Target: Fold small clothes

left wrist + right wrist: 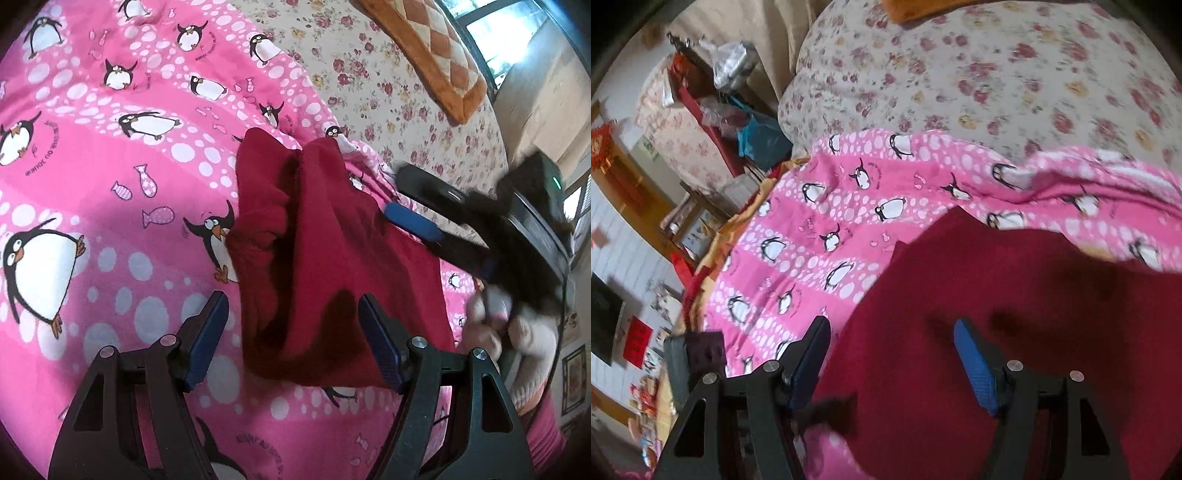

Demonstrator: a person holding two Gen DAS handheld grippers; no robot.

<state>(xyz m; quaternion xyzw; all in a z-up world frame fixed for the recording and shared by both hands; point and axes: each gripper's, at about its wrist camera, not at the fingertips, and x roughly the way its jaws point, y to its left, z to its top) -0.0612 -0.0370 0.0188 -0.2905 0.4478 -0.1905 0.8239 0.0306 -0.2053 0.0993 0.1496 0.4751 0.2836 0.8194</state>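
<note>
A small dark red garment (314, 251) lies bunched and creased on a pink penguin blanket (110, 177). My left gripper (291, 306) is open, its fingers either side of the garment's near edge, just above it. My right gripper (413, 218) shows in the left wrist view at the garment's right edge, blurred. In the right wrist view the right gripper (892, 332) is open over the red garment (1015, 332), which fills the lower right; its left finger hangs over the pink blanket (820, 229).
A floral bedspread (388, 85) lies beyond the blanket, with an orange checked cushion (424, 48) on it. In the right wrist view a cluttered red shelf (713, 110) and wooden furniture stand left of the bed. A hand in a white glove (517, 325) holds the right gripper.
</note>
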